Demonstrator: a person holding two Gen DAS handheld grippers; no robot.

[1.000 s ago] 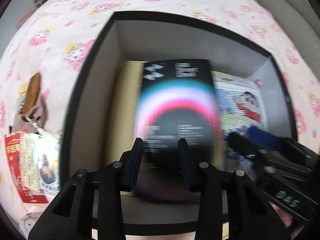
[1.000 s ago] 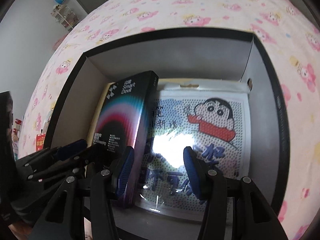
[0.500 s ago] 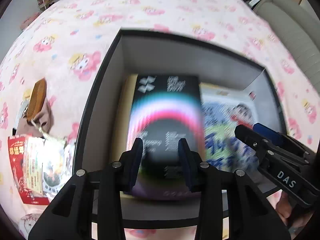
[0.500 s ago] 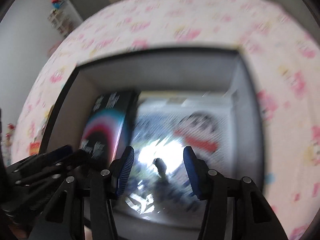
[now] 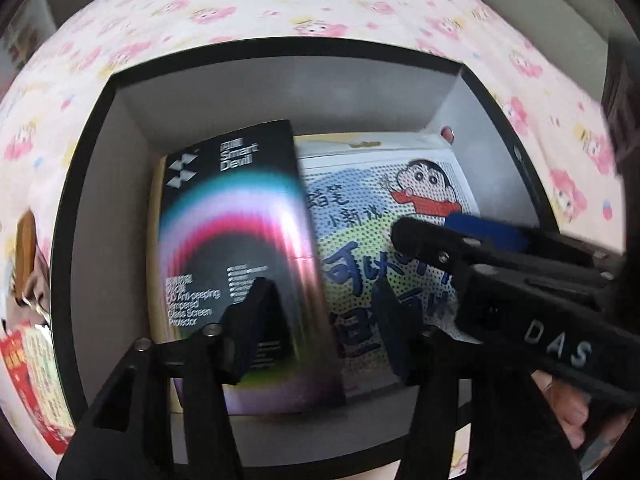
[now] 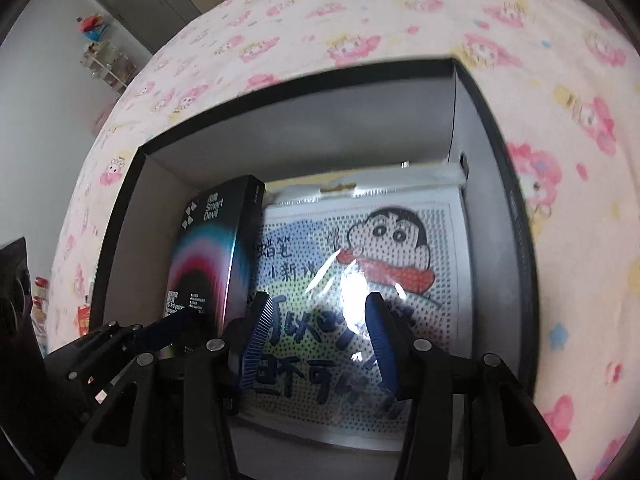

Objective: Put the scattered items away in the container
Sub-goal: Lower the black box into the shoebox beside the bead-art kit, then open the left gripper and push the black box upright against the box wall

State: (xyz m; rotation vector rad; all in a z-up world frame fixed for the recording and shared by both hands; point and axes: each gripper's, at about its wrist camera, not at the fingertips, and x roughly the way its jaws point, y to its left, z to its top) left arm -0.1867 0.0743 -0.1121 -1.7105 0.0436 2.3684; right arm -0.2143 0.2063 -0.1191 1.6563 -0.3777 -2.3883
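A black-rimmed box with grey walls (image 5: 248, 96) (image 6: 320, 136) sits on a pink cartoon-print sheet. Inside lie a black Smart Devil screen-protector box (image 5: 236, 248) (image 6: 208, 256) on the left and a cartoon bead-art pack in plastic (image 5: 384, 200) (image 6: 380, 264) on the right. My left gripper (image 5: 320, 320) is open above the near end of the box, over the seam between the two items. My right gripper (image 6: 316, 336) is open above the cartoon pack; it also shows in the left wrist view (image 5: 500, 264). Neither holds anything.
Outside the box to the left lie a red snack packet (image 5: 28, 372), and a brown wooden item (image 5: 26, 248). The pink sheet (image 6: 360, 12) spreads all round the box. A shelf and doors stand far back (image 6: 108, 60).
My left gripper has opened wider and shifted right toward the cartoon pack. The screen-protector box now lies still in the box. My right gripper moved slightly over the pack.
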